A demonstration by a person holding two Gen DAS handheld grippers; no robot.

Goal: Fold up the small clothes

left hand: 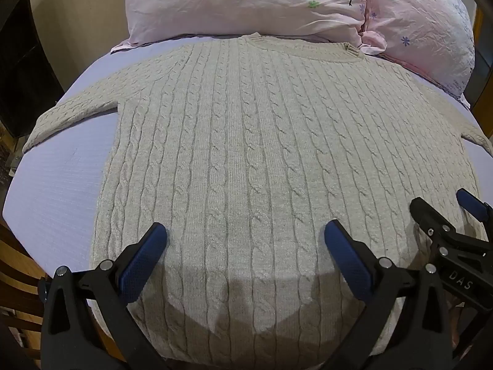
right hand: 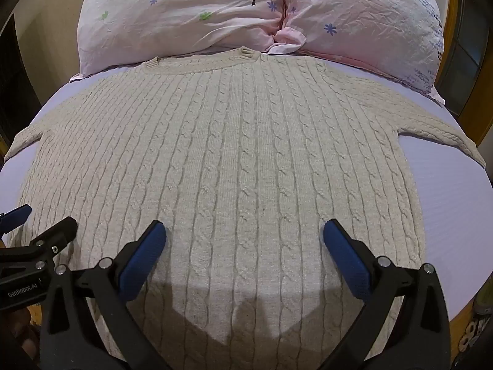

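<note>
At the bottom of the left wrist view, my left gripper [left hand: 245, 236] stands with its blue pads [left hand: 144, 256] spread wide and nothing between them, hovering over the lower body of the sweater [left hand: 246, 141]. At the bottom of the right wrist view, my right gripper [right hand: 244, 234] is in the same condition: spread wide, holding nothing, above the hem region. Each tool appears at the edge of the other's frame, the right one at lower right of the left view, the left one at lower left of the right view, so the two sit close side by side. The sweater, a pale cable-knit, lies flat with its collar [right hand: 200, 63] at the top of the frame and both sleeves [left hand: 71, 114] extended toward the left and right edges. No fold appears started. Risk assessment: the knit looks thick and loose, so a shallow pinch could catch only the top layer and separate front from back; a grasp taken off-centre could skew the fold line; and dragging instead of lifting could bunch the fabric. With the tools this close, a simultaneous close could also make them collide. The garment rests on a lavender sheet [left hand: 61, 191] covering a bed. Two pink floral pillows [right hand: 185, 18] occupy the top of both frames, just beyond the collar. A beige wall shows at upper left, and wooden furniture at the lower left corner of the left view.
</note>
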